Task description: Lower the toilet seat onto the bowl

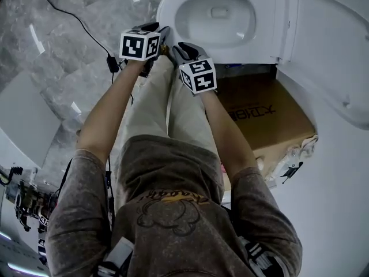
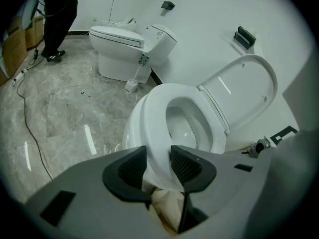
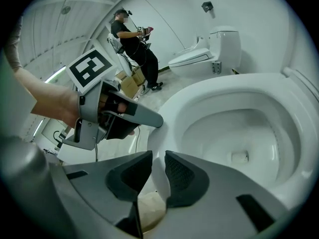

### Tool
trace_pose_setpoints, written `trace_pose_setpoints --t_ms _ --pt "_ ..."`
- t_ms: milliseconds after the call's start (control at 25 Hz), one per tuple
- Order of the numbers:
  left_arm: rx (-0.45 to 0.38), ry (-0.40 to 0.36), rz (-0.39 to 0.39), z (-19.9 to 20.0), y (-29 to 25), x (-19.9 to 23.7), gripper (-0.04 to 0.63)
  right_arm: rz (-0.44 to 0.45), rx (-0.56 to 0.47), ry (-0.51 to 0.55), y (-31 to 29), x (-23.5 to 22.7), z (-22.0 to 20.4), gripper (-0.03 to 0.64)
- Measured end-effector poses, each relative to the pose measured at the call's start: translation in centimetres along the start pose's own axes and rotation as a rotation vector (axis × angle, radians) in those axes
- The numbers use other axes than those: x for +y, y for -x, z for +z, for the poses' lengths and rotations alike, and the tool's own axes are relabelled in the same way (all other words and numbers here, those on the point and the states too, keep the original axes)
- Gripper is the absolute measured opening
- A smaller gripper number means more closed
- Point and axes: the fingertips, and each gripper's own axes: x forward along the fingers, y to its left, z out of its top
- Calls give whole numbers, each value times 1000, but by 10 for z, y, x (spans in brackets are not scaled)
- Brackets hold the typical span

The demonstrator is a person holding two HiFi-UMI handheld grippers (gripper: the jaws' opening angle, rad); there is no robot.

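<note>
Toilet seat (image 1: 170, 15): lies level over the bowl (image 1: 216, 19), front edge toward the person; whether it rests fully on the rim cannot be told.
Left claw (image 2: 159, 156): clamped on the seat's front rim, with the white edge filling the gap between its pads.
Right claw (image 3: 158, 166): just beside the left one, gripping the same front rim.
Lid (image 2: 249, 83): raised, leaning back behind the seat.
Cardboard box (image 1: 259, 111): on the floor (image 1: 57, 51) beside the toilet.
</note>
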Motion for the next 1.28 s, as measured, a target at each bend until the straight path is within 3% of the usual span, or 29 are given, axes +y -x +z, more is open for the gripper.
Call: trace_pose_setpoints --t_ms 320,480,560,920,1280 --pt "15 12 20 -10 -17 11 153 3 -9 -9 -19 -7 -2 98" --pt "-4 -64 67 8 2 3 97 8 -60 -11 -1 -1 27 98" --pt "-44 -100 54 27 22 -14 95 -1 -99 -4 18 2 50 98" --pt "-298 -287 -26 151 178 -136 94 -91 -361 23 173 21 190 98" --pt "-550 -443 -109 200 355 -259 94 -141 -640 162 367 82 250 98"
